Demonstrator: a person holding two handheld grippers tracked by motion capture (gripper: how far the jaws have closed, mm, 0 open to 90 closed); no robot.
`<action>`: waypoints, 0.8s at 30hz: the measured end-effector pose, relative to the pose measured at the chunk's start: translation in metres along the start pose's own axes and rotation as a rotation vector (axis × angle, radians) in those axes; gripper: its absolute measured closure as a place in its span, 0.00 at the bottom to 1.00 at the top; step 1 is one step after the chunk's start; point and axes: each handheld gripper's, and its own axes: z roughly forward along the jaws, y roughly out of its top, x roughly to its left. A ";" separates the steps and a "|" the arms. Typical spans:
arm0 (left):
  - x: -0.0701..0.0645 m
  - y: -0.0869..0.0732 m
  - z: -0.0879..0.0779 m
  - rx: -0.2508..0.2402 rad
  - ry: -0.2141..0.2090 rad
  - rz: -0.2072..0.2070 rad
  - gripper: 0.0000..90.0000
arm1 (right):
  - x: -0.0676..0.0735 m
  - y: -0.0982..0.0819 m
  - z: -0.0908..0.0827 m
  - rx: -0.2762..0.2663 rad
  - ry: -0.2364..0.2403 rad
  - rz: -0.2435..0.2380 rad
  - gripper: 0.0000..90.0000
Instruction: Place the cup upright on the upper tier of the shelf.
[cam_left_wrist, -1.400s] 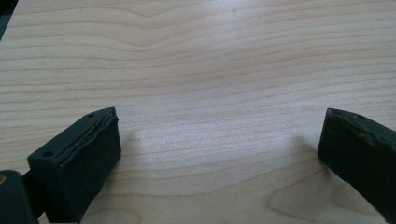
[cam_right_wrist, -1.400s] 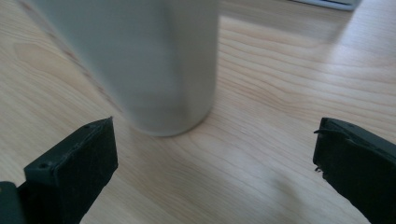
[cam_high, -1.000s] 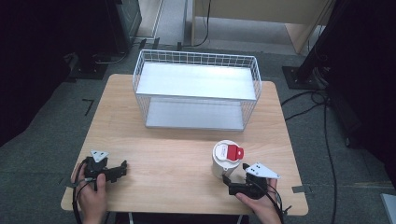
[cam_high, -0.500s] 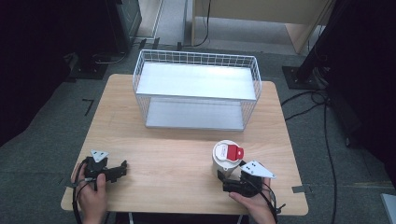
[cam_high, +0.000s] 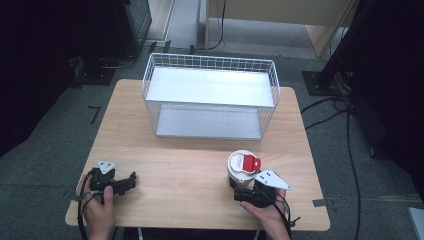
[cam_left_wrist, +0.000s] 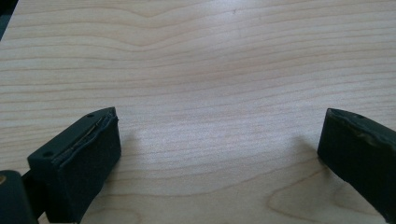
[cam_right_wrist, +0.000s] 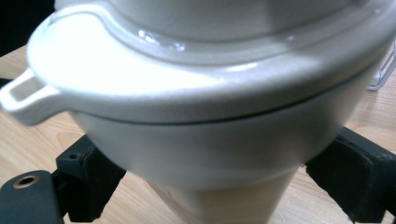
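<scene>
Cup (cam_high: 243, 169) between right tool (cam_high: 246, 192) jaws, near table (cam_high: 200, 165) edge

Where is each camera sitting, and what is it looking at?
High view: above the person's side, looking down at the table, wire rack, both hands and tongs.
Left gripper view: rides the left tongs, facing bare wood between open jaws.
Right gripper view: rides the right tongs, jaws either side of the white cup.
Shared: the cup shows in the high and right gripper views.
</scene>
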 end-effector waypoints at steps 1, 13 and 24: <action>0.000 0.000 0.000 0.000 0.000 0.000 0.00 | 0.000 0.000 0.002 -0.002 -0.003 -0.002 0.10; 0.000 0.000 0.000 0.000 0.000 0.000 0.00 | 0.006 0.001 0.016 -0.024 -0.055 -0.017 0.10; 0.000 0.000 0.000 0.000 0.000 0.000 0.00 | 0.008 0.000 0.015 -0.043 -0.068 -0.009 0.11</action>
